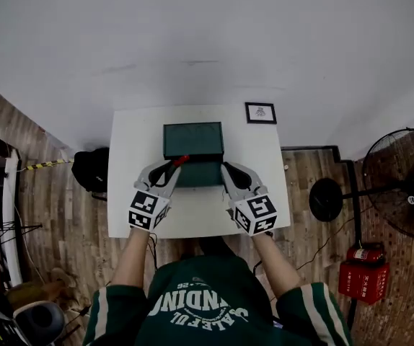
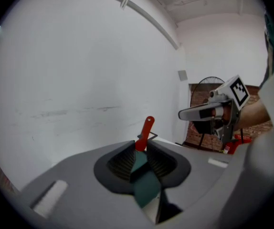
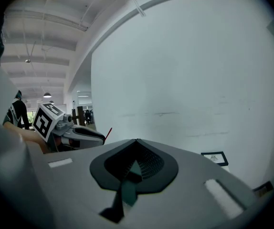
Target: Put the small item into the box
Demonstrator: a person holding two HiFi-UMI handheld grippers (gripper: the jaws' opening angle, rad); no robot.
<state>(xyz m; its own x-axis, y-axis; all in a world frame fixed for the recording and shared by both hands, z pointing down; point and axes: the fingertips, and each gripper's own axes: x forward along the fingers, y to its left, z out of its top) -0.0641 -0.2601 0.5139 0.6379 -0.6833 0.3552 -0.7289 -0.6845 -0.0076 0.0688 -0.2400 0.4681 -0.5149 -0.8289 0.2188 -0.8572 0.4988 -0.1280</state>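
Red item [image 2: 146, 130]: thin flat strip with a hole at its top end, standing up out of the left gripper [image 2: 145, 146]. The jaws are shut on its lower end. In the head view it sits centre frame [image 1: 180, 160], at the left edge of the dark green box [image 1: 193, 141], which looks open. I can't tell whether the item is over the opening or just beside it.

Handling, my read: light, stiff, probably plastic. The grip is narrow and near one end, so it could pivot or slip. A hold nearer the middle would be steadier.

Right gripper [image 3: 136, 142]: jaws fully together, nothing between them, tips by the box's right edge [image 1: 226, 169].

The box rests on the white counter [image 1: 131, 135]. A small framed card [image 1: 260, 112] lies at the counter's upper right corner. A floor fan [image 1: 402, 182] stands at the frame's right edge.
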